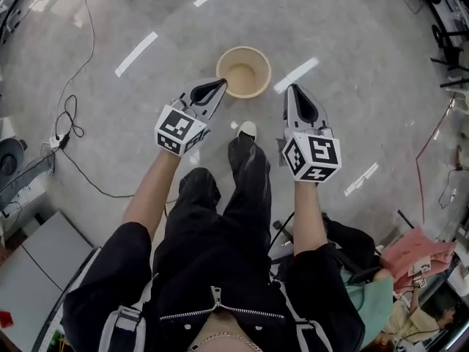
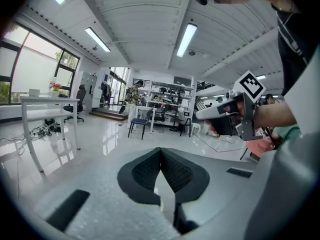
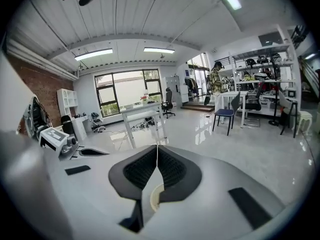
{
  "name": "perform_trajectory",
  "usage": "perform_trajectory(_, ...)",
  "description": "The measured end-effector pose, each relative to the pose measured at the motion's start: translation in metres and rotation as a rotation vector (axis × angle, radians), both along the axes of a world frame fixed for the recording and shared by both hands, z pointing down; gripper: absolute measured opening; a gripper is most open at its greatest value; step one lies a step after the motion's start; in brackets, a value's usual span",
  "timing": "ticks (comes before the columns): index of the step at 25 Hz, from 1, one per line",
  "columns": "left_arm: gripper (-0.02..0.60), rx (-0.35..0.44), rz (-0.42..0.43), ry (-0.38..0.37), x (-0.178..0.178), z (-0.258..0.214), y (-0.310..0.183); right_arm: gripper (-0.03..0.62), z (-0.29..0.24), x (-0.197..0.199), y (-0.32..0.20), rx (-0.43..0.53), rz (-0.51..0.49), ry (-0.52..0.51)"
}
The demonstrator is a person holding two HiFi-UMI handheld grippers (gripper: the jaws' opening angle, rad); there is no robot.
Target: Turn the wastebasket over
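Your left hand-held gripper (image 1: 218, 86) and right hand-held gripper (image 1: 294, 90), jaws pressed together on nothing, flank the beige wastebasket (image 1: 243, 70) standing mouth-up on the floor (image 1: 352, 42).

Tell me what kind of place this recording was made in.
Probably an open workshop or lab. Shelving racks loaded with gear stand at the back, a white desk and a blue chair sit on a polished grey floor, and loose cables trail across it.
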State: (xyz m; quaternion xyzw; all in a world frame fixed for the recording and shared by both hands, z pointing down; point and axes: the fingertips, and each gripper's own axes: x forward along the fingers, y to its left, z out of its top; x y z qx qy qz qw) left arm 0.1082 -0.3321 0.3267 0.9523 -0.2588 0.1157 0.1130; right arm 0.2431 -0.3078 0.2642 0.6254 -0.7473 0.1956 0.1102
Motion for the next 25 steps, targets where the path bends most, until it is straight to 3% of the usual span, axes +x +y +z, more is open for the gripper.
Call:
perform_trajectory(9, 0.003, 0.064, 0.080, 0.005, 0.017, 0.164, -0.013, 0.012, 0.138, 0.007, -0.033, 0.107, -0.007, 0.021)
perform_trajectory(15, 0.003, 0.103, 0.104, 0.007, 0.030, 0.268, -0.015, 0.012, 0.226, 0.013, -0.041, 0.152, -0.047, 0.097)
perform_trajectory(21, 0.003, 0.164, 0.136, 0.019, 0.036, 0.332, -0.020, 0.012, 0.278, 0.001, -0.048, 0.224, -0.130, 0.147)
perform_trajectory(25, 0.003, 0.187, 0.162, 0.032, 0.040, 0.354, -0.020, 0.012, 0.313, -0.009, -0.051, 0.207, -0.144, 0.154)
